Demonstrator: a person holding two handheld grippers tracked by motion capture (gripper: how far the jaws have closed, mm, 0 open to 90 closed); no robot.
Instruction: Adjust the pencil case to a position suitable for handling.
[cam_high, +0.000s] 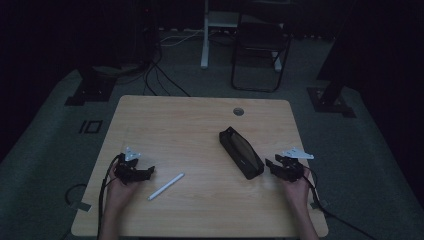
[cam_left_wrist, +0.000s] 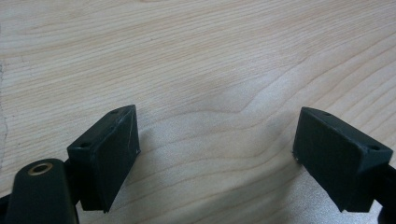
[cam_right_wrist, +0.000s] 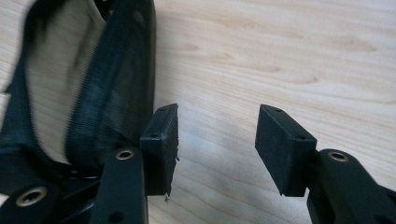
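The work looks barely begun: a black pencil case (cam_high: 241, 152) lies open at the right of the table (cam_high: 200, 125), with a white pen (cam_high: 166, 186) left of it at the near side. The right gripper (cam_high: 272, 164) sits just beside the case's near end, jaws partly spread, nothing between them. The left gripper (cam_high: 148, 171), spread wide and empty, next needs to reach right for the pen

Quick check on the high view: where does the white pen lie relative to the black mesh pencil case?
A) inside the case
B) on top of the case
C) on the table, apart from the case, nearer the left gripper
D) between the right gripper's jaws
C: the white pen lies bare on the table, clear of the pencil case, closer to the left gripper.
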